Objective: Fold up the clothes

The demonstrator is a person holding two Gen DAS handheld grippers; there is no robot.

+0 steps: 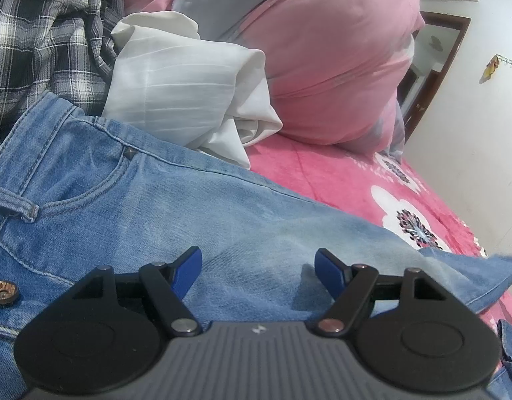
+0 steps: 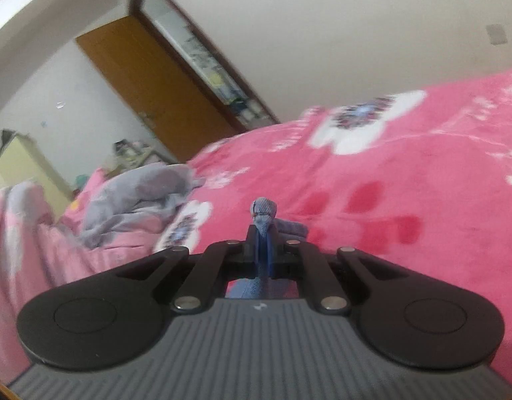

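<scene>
Denim jeans [image 1: 189, 206] under spread left tool [image 1: 257, 271], right tool [image 2: 263, 233] clamping denim, tilted.

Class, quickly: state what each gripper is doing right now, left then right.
Left gripper: open, empty, over the light blue denim jeans.
Right gripper: shut on a fold of blue denim.

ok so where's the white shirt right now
In the left wrist view the white shirt lies crumpled at upper centre, behind the jeans, with the plaid shirt to its left and the pink pillow to its right.
</scene>
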